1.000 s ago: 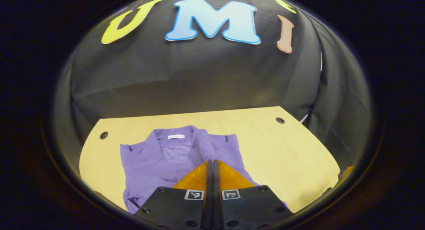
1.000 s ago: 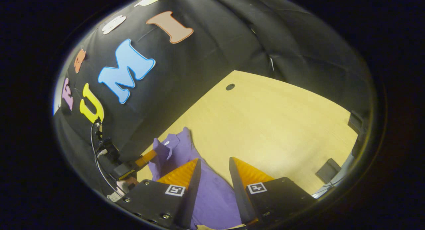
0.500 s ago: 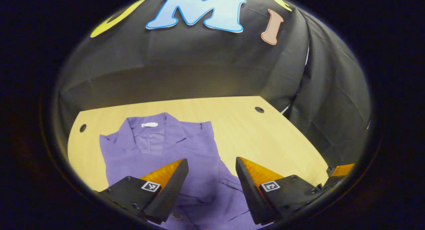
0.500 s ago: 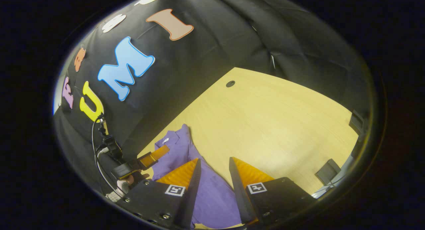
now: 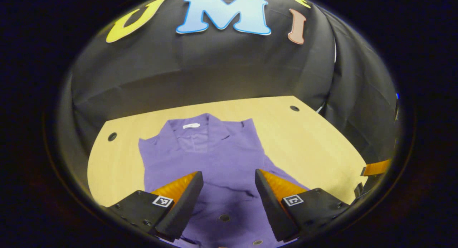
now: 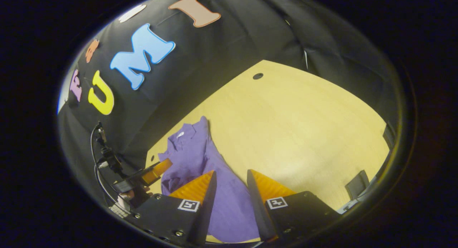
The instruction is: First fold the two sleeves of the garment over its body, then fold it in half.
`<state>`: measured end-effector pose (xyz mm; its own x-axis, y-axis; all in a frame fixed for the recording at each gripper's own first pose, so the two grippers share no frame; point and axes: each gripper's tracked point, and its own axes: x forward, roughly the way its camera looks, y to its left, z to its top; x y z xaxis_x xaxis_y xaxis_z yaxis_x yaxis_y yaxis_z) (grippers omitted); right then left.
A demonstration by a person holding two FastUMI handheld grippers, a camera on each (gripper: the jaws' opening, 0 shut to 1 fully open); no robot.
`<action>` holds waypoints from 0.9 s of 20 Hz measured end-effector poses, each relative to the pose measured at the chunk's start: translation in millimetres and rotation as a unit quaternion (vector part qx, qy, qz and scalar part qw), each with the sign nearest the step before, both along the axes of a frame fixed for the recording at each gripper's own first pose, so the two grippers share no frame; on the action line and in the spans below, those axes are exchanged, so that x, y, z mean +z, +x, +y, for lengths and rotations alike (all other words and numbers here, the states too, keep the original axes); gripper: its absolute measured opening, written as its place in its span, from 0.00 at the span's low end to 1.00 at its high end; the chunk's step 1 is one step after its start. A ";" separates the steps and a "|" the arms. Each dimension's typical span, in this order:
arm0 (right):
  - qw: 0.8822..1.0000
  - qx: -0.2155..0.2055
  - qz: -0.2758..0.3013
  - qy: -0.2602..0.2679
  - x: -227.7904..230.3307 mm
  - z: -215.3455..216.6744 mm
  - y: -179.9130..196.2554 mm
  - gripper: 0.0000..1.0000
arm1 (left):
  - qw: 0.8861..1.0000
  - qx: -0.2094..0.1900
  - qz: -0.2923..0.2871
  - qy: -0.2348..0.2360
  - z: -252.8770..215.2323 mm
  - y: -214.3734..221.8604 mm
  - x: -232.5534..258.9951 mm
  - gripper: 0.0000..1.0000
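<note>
Now over the purple garment (image 5: 214, 158), lying flat and collar-up on the pale wooden surface (image 5: 307, 140), white neck label (image 5: 191, 126) toward the booth wall. Left tool (image 5: 229, 180) spread wide, holding nothing, fingers apart above the buttoned front. Right tool (image 6: 230, 181) also parted, gap narrower, nothing clamped, purple cloth seen between its fingers; cannot tell whether touching the fabric. Left tool also seen at the lower left of the right gripper view (image 6: 148, 176), beside the garment (image 6: 200, 158), a hand (image 6: 130, 198) gripping it. Small round holes (image 5: 112, 136) near the surface's far corners.
</note>
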<state>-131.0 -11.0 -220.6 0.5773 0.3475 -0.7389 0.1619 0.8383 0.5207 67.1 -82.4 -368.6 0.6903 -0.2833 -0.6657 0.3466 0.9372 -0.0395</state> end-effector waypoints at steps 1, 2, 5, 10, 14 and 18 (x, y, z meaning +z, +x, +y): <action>1.000 0.011 0.010 -0.002 -4.4 2.7 -4.0 0.54 | 1.000 0.011 0.002 0.008 16.9 -7.9 -2.5 0.94; 1.000 0.021 0.019 -0.001 -7.5 6.7 -7.8 0.54 | 1.000 0.022 0.005 0.016 34.1 -15.6 -4.2 0.94; 0.998 0.051 0.045 -0.001 -21.3 21.8 -15.1 0.54 | 0.998 0.048 0.015 0.043 81.2 -44.1 -14.6 0.93; 0.990 0.106 0.092 -0.006 -40.6 45.2 -37.8 0.54 | 0.993 0.089 0.059 0.058 134.3 -108.6 -33.4 0.94; 0.972 0.171 0.157 -0.035 -59.4 53.5 -73.7 0.54 | 0.988 0.102 0.095 0.072 160.5 -158.6 -47.0 0.94; 0.949 0.235 0.197 -0.067 -70.5 57.4 -107.0 0.54 | 0.981 0.107 0.134 0.089 181.5 -204.6 -56.6 0.94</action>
